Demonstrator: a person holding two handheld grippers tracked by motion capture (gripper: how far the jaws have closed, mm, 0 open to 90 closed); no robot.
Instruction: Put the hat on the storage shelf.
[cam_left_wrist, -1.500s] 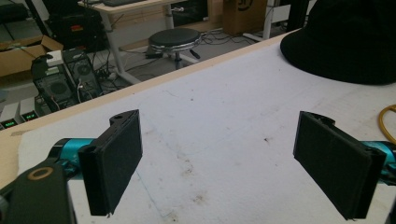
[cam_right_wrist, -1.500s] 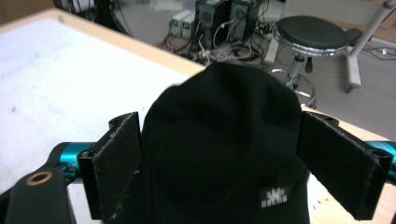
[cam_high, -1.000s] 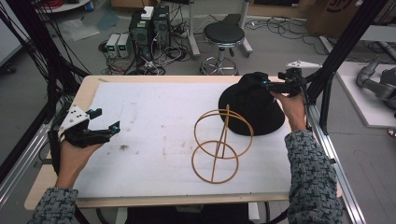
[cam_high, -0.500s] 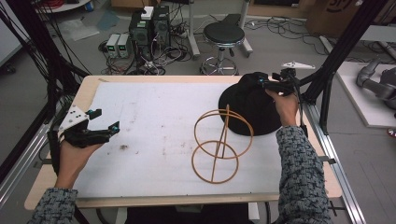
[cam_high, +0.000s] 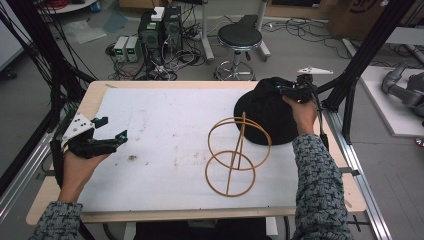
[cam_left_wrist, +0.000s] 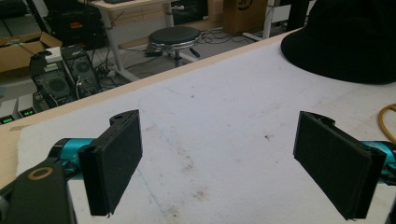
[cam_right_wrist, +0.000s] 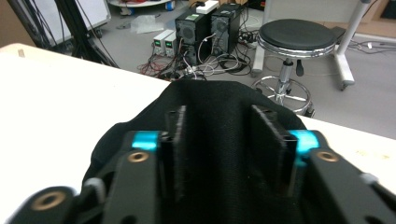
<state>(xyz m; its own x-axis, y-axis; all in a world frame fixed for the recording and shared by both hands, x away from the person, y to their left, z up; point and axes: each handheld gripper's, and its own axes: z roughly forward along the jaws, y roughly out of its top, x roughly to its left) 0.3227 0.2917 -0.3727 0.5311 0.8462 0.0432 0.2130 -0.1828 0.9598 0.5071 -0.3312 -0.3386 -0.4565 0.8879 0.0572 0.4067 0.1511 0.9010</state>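
Note:
A black hat (cam_high: 267, 117) lies at the far right of the white mat (cam_high: 165, 130). My right gripper (cam_high: 285, 91) sits on top of its crown. In the right gripper view the jaws stand close together with a fold of the hat (cam_right_wrist: 210, 98) pinched between them, so the right gripper (cam_right_wrist: 219, 149) is shut on it. A gold wire frame (cam_high: 235, 150) of two hoops on a rod lies in front of the hat, its upper hoop leaning on the brim. My left gripper (cam_high: 112, 129) hovers open over the mat's left side, nothing between its pads (cam_left_wrist: 219, 158). The hat (cam_left_wrist: 345, 37) shows far off.
Black frame posts (cam_high: 360, 60) rise just right of the table, close to the right hand. A round stool (cam_high: 240, 37) and computer boxes (cam_high: 160, 27) with cables stand on the floor beyond the far edge. A bit of the gold wire (cam_left_wrist: 387, 119) shows at the left gripper view's right edge.
The right gripper has slid a little leftward and settled onto the hat's crown. The left gripper has barely moved.

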